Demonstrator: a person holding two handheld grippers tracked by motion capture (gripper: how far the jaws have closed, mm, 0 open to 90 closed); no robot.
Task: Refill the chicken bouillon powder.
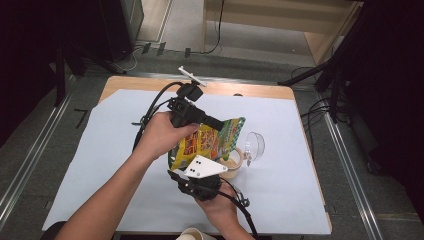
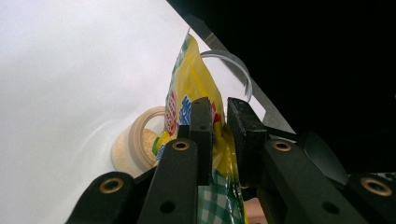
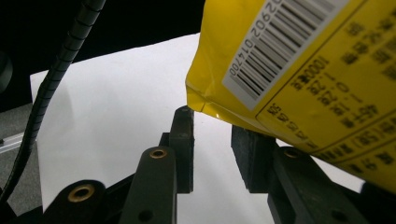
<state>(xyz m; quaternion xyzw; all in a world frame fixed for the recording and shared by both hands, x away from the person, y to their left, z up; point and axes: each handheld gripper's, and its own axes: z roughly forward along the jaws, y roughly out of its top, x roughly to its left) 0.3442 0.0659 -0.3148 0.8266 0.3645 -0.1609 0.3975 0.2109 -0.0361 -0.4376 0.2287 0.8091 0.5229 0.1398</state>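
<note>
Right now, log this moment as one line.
left claw: shut on snack bag | right claw: open under bag | jar: open, below bag | lid: beside jar

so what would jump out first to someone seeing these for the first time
The bright yellow snack bag at mid-table, tilted over a small round container of pale crumbs. The left gripper is shut on the bag's upper part, while the right gripper sits under its lower corner. A clear lid lies just right of the container.
</note>
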